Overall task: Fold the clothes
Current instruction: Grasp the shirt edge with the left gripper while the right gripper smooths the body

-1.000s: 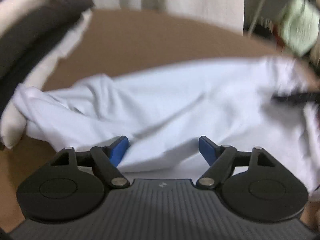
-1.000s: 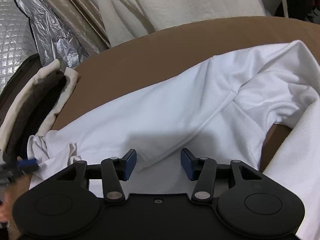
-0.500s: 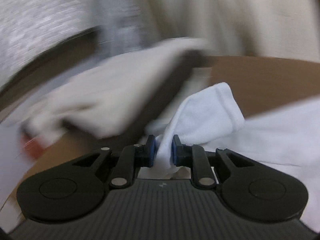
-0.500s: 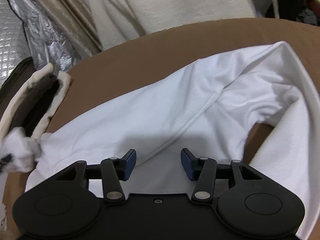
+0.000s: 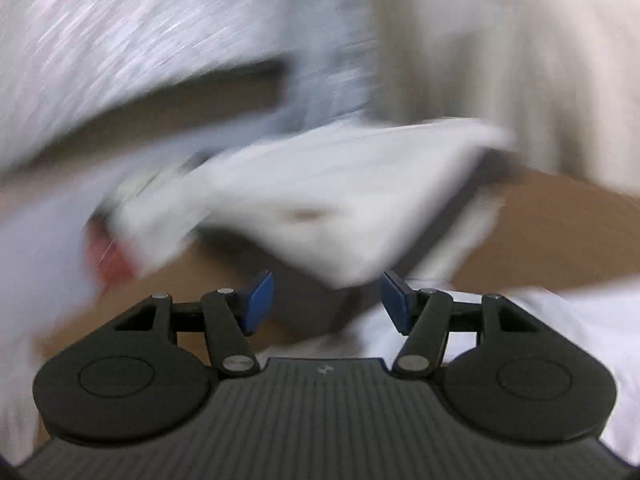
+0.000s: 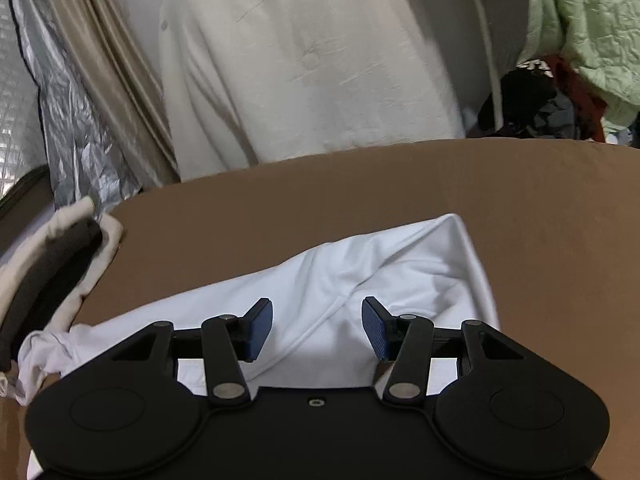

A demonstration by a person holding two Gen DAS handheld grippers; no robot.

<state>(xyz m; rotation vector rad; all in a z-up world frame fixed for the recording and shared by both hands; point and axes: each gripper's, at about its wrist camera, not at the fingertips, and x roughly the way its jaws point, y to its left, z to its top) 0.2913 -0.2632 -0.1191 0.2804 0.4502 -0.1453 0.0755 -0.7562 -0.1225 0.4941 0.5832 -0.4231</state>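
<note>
At the far left of the right wrist view a cream and dark brown folded pile (image 6: 52,264) sits at the edge of the brown table (image 6: 360,192), and the bunched sleeve end (image 6: 40,352) of the white garment (image 6: 360,280) lies right against it; if that end is dragged, it could snag the pile and pull it askew or off the edge. The left hand-held gripper (image 5: 326,304) has its jaws spread apart with nothing between them, and its view is badly smeared by motion, so where its blue pads stand relative to the cloth cannot be told; a grab made at that speed could miss the hem or pinch the pile instead. Moving right, the white garment lies rumpled across the middle of the table, one layer lapped over another along a diagonal seam (image 6: 320,320), and wrinkles left there would be locked into any fold. The right hand-held gripper (image 6: 317,330) hovers over that seam with jaws wide and empty; closing there could catch both layers at once. The garment's right edge (image 6: 476,272) stands up in a ridge that could flop back.
</note>
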